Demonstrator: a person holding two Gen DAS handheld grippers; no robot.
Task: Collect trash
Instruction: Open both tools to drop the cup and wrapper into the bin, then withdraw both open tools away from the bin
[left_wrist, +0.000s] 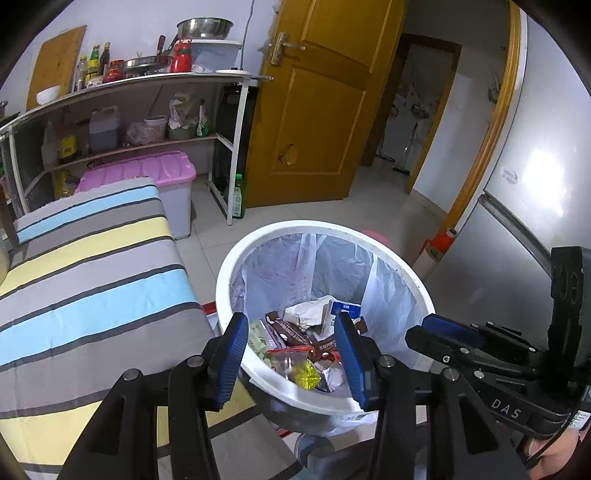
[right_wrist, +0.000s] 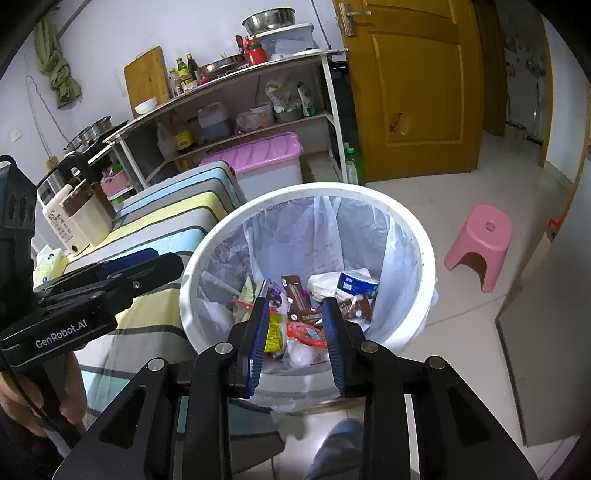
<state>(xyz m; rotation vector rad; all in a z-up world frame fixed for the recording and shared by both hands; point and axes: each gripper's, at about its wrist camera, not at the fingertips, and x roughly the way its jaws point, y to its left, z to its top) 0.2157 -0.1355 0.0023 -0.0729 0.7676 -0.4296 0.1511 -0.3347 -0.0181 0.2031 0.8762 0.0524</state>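
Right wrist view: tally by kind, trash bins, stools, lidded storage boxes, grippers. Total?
trash bin: 1
pink stool: 1
pink-lidded storage box: 1
grippers: 2 (left gripper, right gripper)
Total: 5

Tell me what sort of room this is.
Probably a small home kitchen: a shelf rack carrying sauce bottles and a steel bowl, a fridge, plus a lined trash bin.
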